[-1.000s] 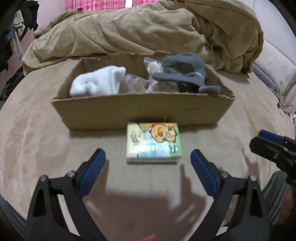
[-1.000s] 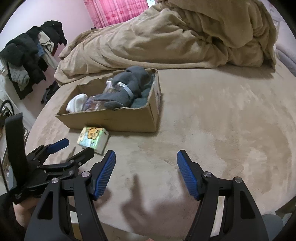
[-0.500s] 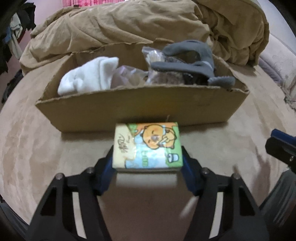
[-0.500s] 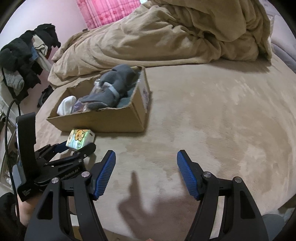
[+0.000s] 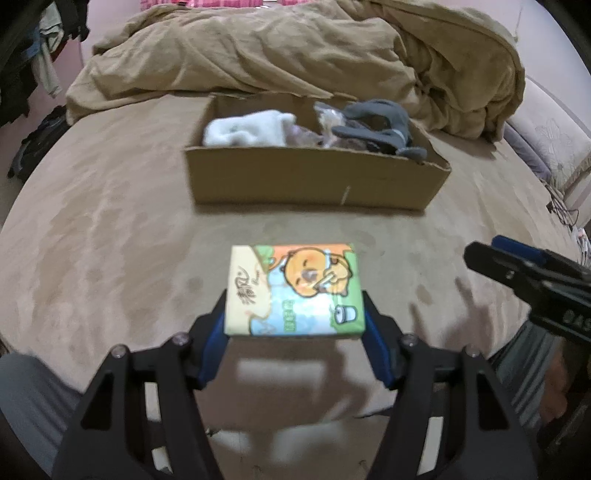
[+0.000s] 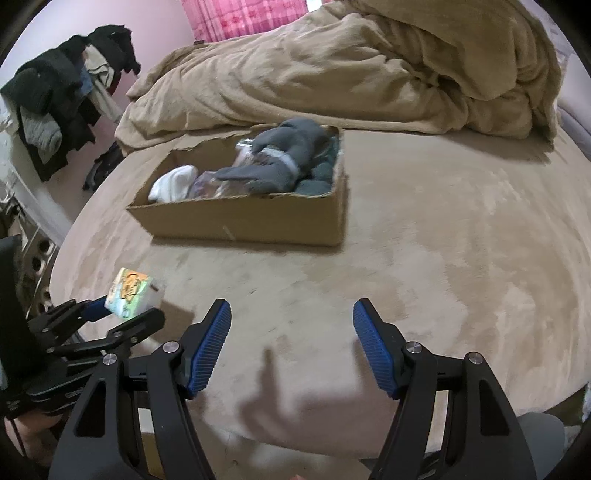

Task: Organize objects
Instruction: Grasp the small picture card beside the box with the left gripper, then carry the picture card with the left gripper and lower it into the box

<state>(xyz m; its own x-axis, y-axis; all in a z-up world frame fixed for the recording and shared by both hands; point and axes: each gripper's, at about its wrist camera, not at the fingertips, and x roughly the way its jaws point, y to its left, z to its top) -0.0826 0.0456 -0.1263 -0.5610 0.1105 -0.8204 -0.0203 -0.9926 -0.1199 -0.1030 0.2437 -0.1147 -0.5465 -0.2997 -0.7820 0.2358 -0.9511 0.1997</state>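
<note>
Left tongs (image 5: 295, 325) clamped on the tissue pack (image 5: 294, 290), blue pads pressing its two short sides; pack is lifted off the bed (image 6: 443, 258), its shadow on the cover below. Right tongs (image 6: 291, 343) wide open, holding nothing, hovering over the bed in front of the box (image 6: 258, 221).

Bed has a tan plush cover, rounded edge. Crumpled tan duvet (image 6: 351, 66) heaped behind the box. Clothes pile (image 6: 62, 96) at left, pink curtain (image 6: 243, 14) at back.

Pack: flat rectangular, orange cartoon animal, green and light-blue print, dark script on a cream strip at left. It sits near the box's front wall, not over it. The box already holds a white sock (image 5: 247, 127), grey socks (image 5: 380, 125) and a clear bag (image 6: 210, 184).
</note>
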